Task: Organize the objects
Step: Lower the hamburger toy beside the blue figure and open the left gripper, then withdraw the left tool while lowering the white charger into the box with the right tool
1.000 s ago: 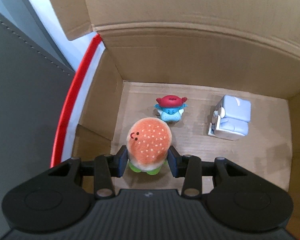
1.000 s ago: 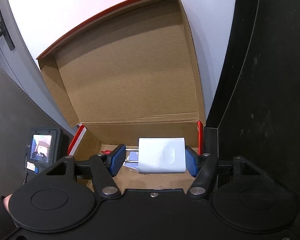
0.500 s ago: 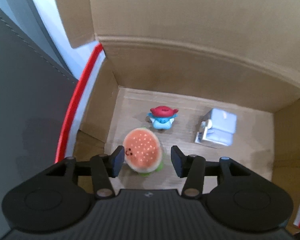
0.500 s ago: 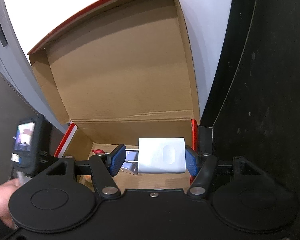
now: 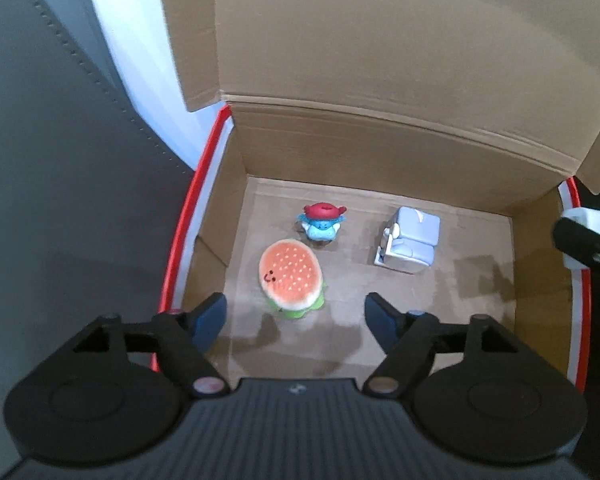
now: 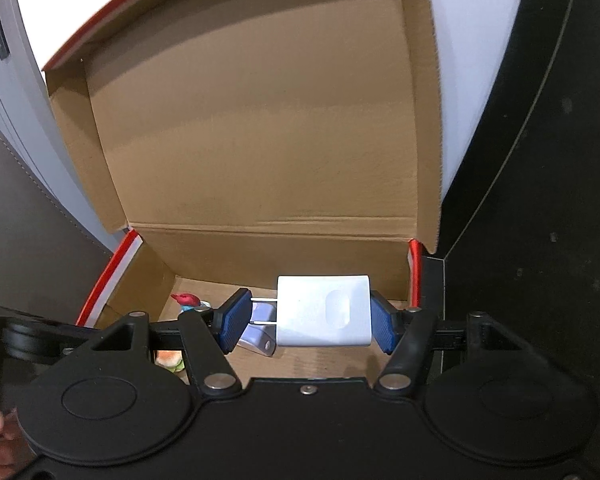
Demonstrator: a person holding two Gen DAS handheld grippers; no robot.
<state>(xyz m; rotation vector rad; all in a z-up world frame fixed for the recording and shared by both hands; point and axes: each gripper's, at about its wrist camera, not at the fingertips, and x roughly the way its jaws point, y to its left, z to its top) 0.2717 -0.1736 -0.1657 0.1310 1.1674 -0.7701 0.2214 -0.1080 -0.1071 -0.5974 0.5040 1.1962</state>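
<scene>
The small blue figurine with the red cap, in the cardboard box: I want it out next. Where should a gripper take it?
Grip the small blue figurine with the red cap across its round blue body, coming from above: it stands upright, box floor bare on both sides, burger plush just in front.

Cardboard box [image 5: 536,280] floor: burger toy [image 5: 291,276], figurine [image 5: 322,222], charger [image 5: 410,242]

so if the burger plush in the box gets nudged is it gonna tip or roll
The burger plush looks soft and probably light, so a nudge would likely slide or squash it. Its wide domed top over small green feet suggests that it could topple; rolling far across the cardboard box seems unlikely.
</scene>
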